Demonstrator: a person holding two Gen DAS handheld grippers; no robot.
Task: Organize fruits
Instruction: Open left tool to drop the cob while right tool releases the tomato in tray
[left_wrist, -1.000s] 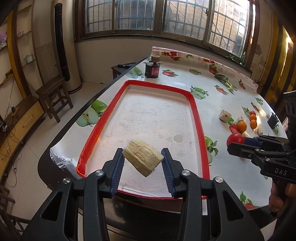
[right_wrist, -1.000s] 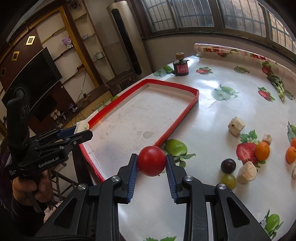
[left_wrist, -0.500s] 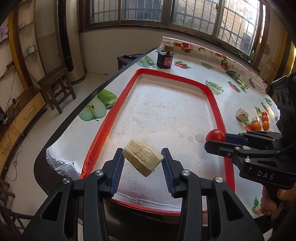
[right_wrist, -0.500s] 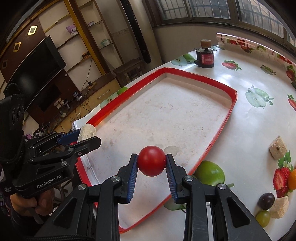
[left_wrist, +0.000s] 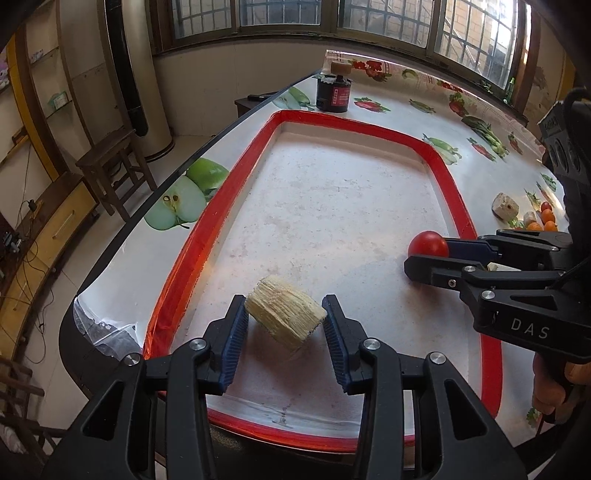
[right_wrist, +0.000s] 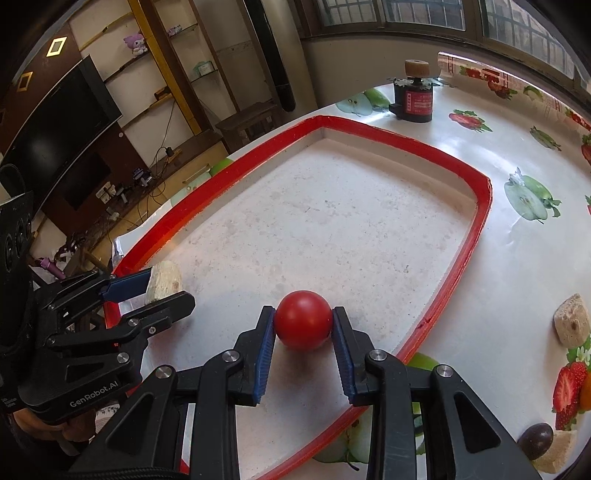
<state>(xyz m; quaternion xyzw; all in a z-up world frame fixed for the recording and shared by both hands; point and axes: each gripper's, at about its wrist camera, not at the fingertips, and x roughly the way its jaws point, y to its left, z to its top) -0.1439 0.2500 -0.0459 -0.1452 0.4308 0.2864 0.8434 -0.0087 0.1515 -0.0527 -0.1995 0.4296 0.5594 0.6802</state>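
My left gripper (left_wrist: 284, 317) is shut on a pale, ribbed chunk of fruit (left_wrist: 283, 318), held low over the near end of the red-rimmed tray (left_wrist: 192, 243). My right gripper (right_wrist: 303, 325) is shut on a round red fruit (right_wrist: 303, 319), low over the tray's near right part. In the left wrist view the right gripper (left_wrist: 424, 254) and its red fruit (left_wrist: 428, 244) come in from the right. In the right wrist view the left gripper (right_wrist: 155, 288) with the pale chunk (right_wrist: 162, 280) sits at the tray's near left corner.
A black jar with a cork lid (left_wrist: 334, 92) stands beyond the tray's far end. Loose fruit lies on the fruit-print tablecloth to the right: a pale chunk (right_wrist: 571, 325), a dark plum (right_wrist: 535, 439), small orange fruits (left_wrist: 546, 221). The table edge (left_wrist: 155, 192) drops off on the left.
Both grippers have sunk toward the tray with their fruit. The right one moved from outside the tray's right rim to over its floor.
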